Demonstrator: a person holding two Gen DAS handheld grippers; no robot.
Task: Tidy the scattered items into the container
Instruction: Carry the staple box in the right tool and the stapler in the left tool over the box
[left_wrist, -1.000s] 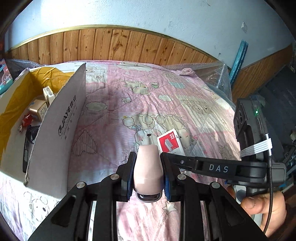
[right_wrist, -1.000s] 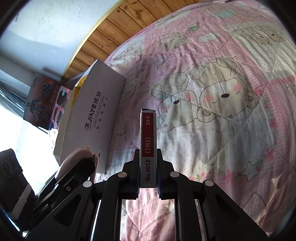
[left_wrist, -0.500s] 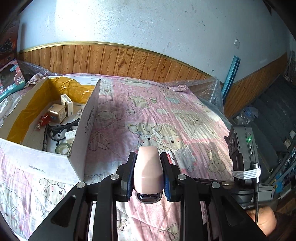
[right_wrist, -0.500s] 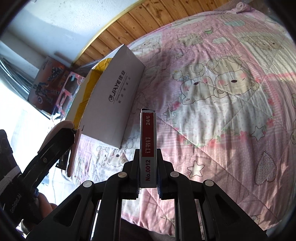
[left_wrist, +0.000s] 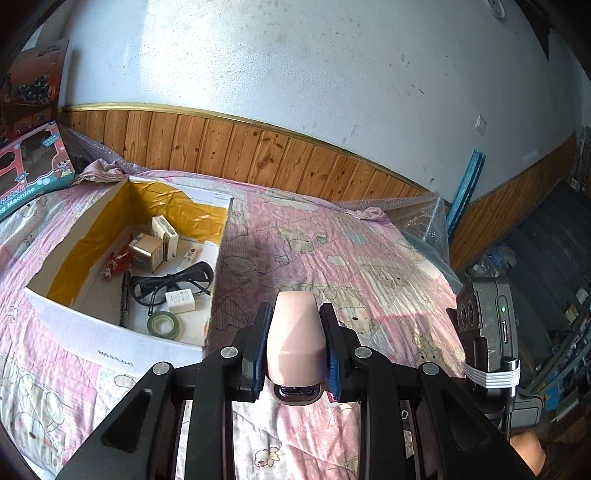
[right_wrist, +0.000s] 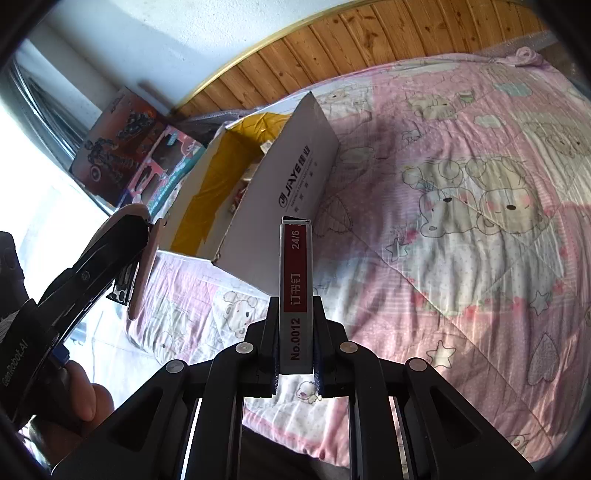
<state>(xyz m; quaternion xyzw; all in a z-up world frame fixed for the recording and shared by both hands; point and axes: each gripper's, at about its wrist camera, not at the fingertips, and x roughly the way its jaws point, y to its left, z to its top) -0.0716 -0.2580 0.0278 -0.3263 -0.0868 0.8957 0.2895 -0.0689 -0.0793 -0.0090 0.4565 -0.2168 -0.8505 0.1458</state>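
My left gripper (left_wrist: 295, 347) is shut on a pale pink stapler (left_wrist: 295, 339), held above the pink quilt to the right of the open cardboard box (left_wrist: 110, 339). The box holds glasses (left_wrist: 173, 282), a roll of tape (left_wrist: 163, 324), a white adapter (left_wrist: 180, 301), a pen and small cartons. My right gripper (right_wrist: 295, 350) is shut on a red-and-white staple box (right_wrist: 295, 291), standing on edge between the pads. In the right wrist view the cardboard box (right_wrist: 291, 184) lies ahead and left, and the left gripper with the stapler (right_wrist: 142, 266) hangs at the far left.
A pink bear-print quilt (left_wrist: 351, 258) covers the bed. Wood panelling (left_wrist: 240, 147) and a white wall stand behind. Toy boxes (left_wrist: 26, 173) lean at the left past the cardboard box. Bubble wrap (left_wrist: 417, 218) lies at the bed's far right corner. A person's hand (right_wrist: 81, 398) holds the left gripper.
Both grippers have risen and pulled back with their loads. The box's inside has come into fuller view on the left, and the quilt sits farther away.
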